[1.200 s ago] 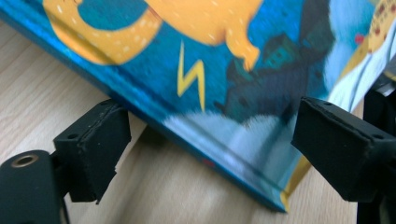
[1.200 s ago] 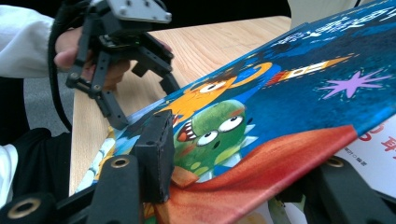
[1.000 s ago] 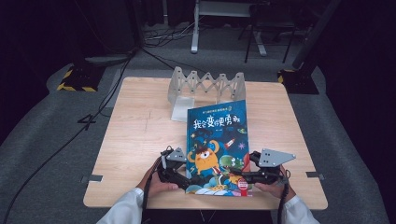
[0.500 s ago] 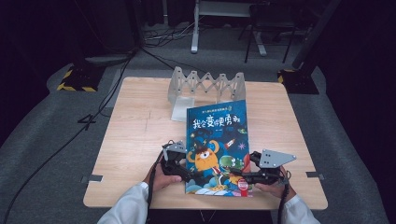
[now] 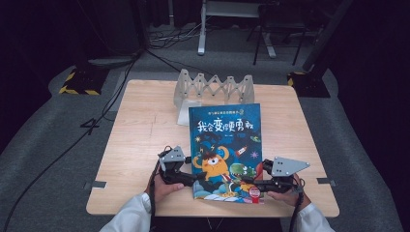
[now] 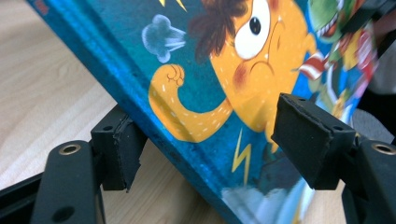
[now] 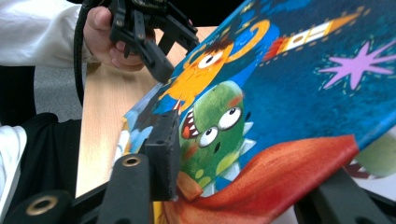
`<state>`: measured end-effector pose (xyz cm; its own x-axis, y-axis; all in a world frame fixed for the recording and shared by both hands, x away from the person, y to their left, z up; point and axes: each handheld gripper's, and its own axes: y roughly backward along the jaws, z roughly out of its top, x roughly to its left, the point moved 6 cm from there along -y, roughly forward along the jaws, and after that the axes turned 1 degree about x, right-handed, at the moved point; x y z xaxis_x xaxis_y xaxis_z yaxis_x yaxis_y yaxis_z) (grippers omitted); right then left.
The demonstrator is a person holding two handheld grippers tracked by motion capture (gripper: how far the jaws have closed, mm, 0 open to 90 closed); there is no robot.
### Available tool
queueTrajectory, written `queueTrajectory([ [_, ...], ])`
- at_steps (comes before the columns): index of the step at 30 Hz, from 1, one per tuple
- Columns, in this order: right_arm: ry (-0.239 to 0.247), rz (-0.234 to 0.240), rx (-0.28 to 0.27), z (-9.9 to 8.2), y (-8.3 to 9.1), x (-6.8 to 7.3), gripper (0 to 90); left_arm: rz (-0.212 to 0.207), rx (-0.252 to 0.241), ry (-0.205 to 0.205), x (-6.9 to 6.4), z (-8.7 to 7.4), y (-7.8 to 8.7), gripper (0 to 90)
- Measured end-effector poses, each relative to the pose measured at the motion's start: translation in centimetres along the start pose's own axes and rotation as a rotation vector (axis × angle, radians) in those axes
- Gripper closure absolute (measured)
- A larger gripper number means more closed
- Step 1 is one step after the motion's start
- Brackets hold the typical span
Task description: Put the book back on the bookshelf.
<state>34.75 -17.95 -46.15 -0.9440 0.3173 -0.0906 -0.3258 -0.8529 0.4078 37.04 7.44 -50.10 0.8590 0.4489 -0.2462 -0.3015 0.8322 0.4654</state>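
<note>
A picture book with a blue cover and an orange monster lies on the wooden table, its near end raised. My left gripper straddles the book's left edge. In the left gripper view its jaws have just been closing: one pad is under the spine edge, the other above the cover, with space left, so the left gripper is open. My right gripper is at the lower right edge. Its jaws have also just been closing, and the right gripper clamps the book, one pad on the cover, one jaw beneath.
A grey zigzag rack stands at the back of the table, just beyond the book's far edge. Bare wood lies left and right of the book. Cables and a yellow-and-black block are on the floor at the far left.
My left gripper has edged slightly up and in along the book's left edge. The book and my right gripper sit where they were.
</note>
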Motion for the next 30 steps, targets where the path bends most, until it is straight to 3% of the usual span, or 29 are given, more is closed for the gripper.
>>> queueTrajectory([
  [11,-0.049,-0.025,0.000,-1.2,0.8,-0.8,57.1,0.033,-0.078,-0.076,-1.4,1.4,1.4,39.4],
  [15,-0.058,-0.036,0.003,-1.5,1.0,-1.0,56.6,0.037,-0.142,-0.093,-1.8,2.4,2.3,41.4],
  [22,-0.079,-0.054,0.014,-2.1,0.9,-1.3,54.7,0.040,-0.147,-0.146,-2.8,3.1,2.7,43.5],
  [30,-0.090,-0.078,0.013,-2.6,0.9,-1.6,52.8,0.034,-0.147,-0.157,-3.2,3.6,2.1,43.9],
])
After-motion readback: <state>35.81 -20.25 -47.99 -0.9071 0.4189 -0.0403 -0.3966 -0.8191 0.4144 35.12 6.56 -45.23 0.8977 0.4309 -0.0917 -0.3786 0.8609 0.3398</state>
